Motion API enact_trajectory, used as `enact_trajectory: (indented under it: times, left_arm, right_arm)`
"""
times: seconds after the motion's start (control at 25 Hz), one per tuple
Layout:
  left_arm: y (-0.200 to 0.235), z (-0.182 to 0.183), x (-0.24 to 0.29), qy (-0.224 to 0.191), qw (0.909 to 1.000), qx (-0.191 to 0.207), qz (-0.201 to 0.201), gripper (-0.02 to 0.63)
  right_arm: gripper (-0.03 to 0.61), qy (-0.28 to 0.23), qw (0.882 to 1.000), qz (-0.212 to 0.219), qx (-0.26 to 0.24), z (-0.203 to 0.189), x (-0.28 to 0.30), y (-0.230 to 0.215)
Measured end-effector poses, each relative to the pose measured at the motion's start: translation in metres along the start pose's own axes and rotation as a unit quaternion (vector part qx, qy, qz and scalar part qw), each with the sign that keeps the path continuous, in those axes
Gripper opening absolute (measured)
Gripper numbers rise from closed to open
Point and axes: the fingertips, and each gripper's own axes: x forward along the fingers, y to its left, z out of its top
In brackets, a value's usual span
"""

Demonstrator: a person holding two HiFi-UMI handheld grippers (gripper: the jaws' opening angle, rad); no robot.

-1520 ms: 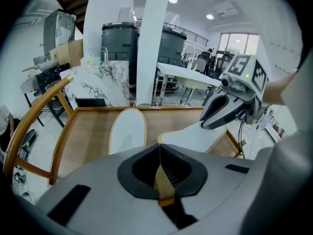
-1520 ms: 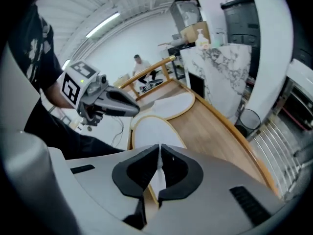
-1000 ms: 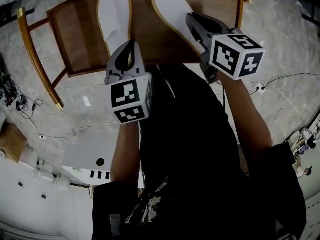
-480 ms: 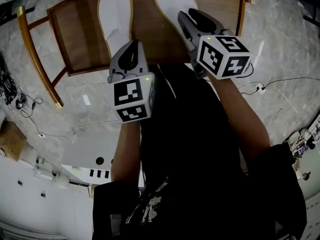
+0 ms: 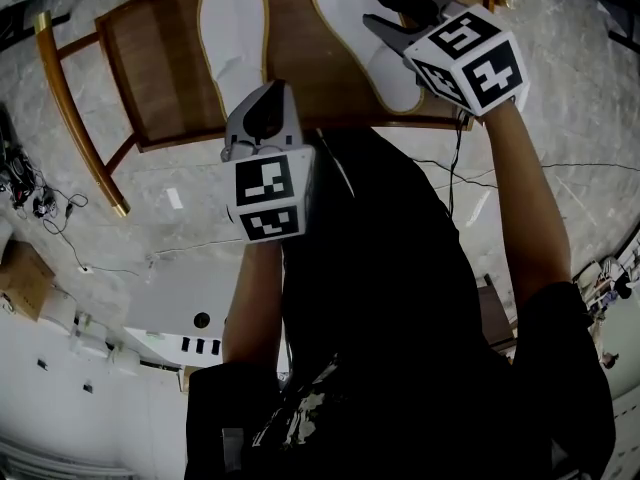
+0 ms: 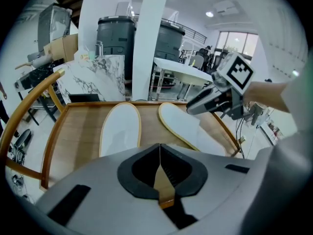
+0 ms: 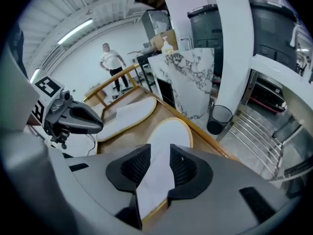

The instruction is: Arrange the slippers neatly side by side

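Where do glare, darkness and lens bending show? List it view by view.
Head view: dim, the person's dark clothing loses detail, the chair edges bow. Left gripper view: the window glares white. Right gripper view: the ceiling lamp burns bright, the pillar bends.

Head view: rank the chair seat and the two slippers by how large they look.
1. Chair seat, clearly largest.
2. Left slipper and right slipper look about alike; the right one is partly hidden, so I leave them unranked.
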Motion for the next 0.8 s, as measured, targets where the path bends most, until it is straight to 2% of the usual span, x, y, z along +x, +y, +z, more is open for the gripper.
enact_trajectory:
  times: [0.16,0.36,0.44,0.6,0.72,0.8]
  left_arm:
    - [0.0,-0.001,0.001,0.007,0.9999,0.007,-0.005,0.005]
    - [0.002,-0.003,0.002,0.011,0.9999,0.007,-0.006,0.005]
    - [0.002,-0.003,0.002,0.011,0.9999,0.007,-0.007,0.005]
    - [0.002,-0.002,0.0,0.011,0.9999,0.004,-0.008,0.005]
    - [0.003,-0.002,-0.002,0.012,0.9999,0.004,-0.009,0.005]
    - [0.004,-0.002,-0.004,0.014,0.9998,0.005,-0.01,0.005]
  right_arm:
    - [0.083,0.041,0.999,0.023,-0.026,0.0,0.007,-0.005]
    - [0.081,0.061,0.996,0.057,-0.01,-0.007,0.021,0.002]
    - [0.084,0.055,0.996,0.069,-0.001,-0.005,0.021,0.008]
    - [0.135,0.038,0.994,0.102,0.021,0.001,0.013,0.023]
    - [0.144,0.048,0.992,0.118,0.008,0.0,0.013,0.029]
    - [0.143,0.075,0.989,0.125,-0.018,-0.004,0.02,0.031]
